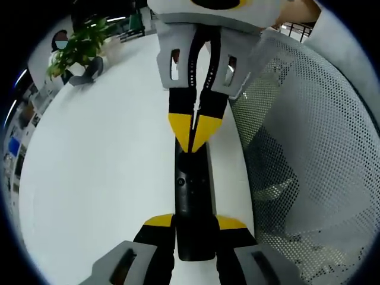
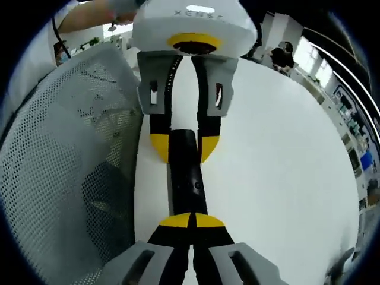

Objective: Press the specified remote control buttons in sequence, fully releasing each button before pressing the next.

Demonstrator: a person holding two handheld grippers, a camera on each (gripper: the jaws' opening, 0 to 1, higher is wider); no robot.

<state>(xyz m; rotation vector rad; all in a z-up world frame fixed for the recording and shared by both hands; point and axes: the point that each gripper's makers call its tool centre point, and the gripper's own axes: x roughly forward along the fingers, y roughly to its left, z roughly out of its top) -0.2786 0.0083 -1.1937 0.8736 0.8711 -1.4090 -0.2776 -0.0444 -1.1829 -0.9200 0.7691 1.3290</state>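
Left gripper view first: left gripper (image 1: 193, 224) clamped on black remote (image 1: 191, 202), lying on white table (image 1: 101, 178); right gripper (image 1: 193, 133), jaws together, tips on remote. Right gripper view: same remote (image 2: 185, 178), mesh chair (image 2: 65, 154) beside the table.

A slim black remote control (image 1: 193, 202) lies flat on a white table (image 1: 101, 178), running lengthwise from the bottom centre of the left gripper view toward mid-frame. A small round button shows on its upper face. In the right gripper view the same remote (image 2: 185, 178) sits at centre, running vertically.
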